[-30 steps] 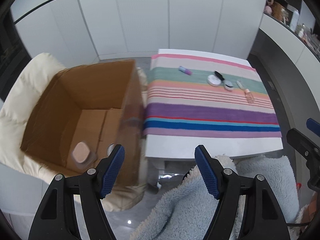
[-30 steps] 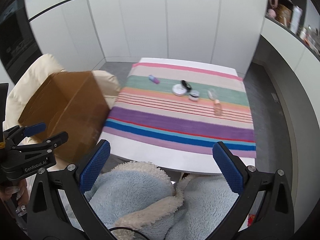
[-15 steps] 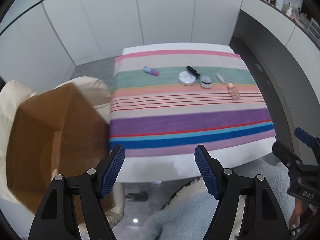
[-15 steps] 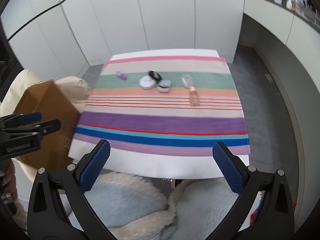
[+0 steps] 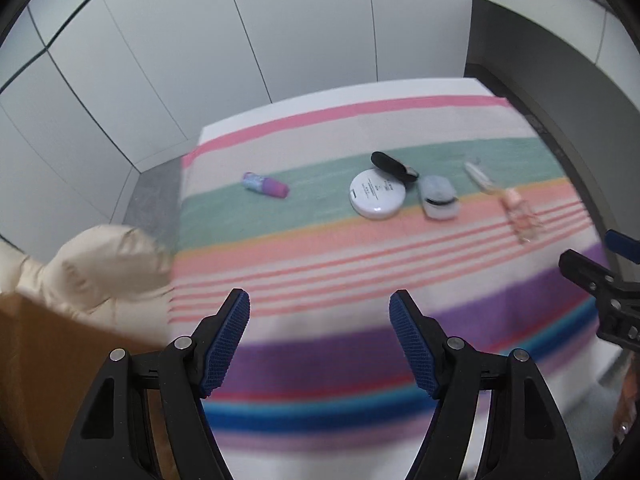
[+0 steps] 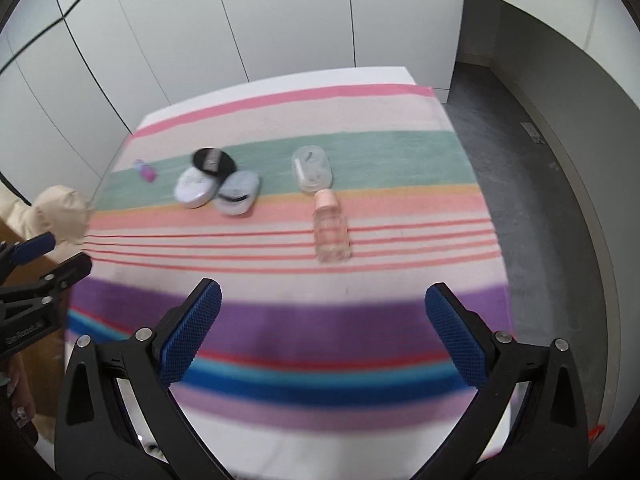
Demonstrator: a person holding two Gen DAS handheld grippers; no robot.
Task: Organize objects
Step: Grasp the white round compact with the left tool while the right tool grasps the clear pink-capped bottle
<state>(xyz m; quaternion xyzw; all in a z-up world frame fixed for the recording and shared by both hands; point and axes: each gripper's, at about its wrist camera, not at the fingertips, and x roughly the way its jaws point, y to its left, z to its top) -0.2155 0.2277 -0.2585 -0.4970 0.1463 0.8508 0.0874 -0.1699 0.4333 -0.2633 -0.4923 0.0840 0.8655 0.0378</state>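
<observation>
Small cosmetics lie on a striped cloth [image 5: 360, 264] [image 6: 280, 312] on a white table: a purple tube [image 5: 266, 186] [image 6: 145, 171], a white round compact [image 5: 376, 196] [image 6: 196, 187], a black case [image 5: 394, 166] [image 6: 213, 160], a pale blue case [image 5: 439, 198] [image 6: 239, 192], a clear oval case [image 6: 312, 169] [image 5: 478, 174] and a pink-capped clear bottle [image 6: 330, 228] [image 5: 520, 216]. My left gripper [image 5: 320, 334] is open and empty over the cloth's near stripes. My right gripper [image 6: 322, 330] is open and empty, in front of the bottle.
A cardboard box [image 5: 44, 364] sits on a cream cushion [image 5: 100, 268] left of the table. White cabinet doors [image 5: 280, 32] stand behind the table. A grey floor [image 6: 516, 168] and a curved counter [image 6: 580, 80] run along the right.
Both grippers have moved forward over the table. The left one has swung right, away from the box. The objects now look nearer. Both stay open.
</observation>
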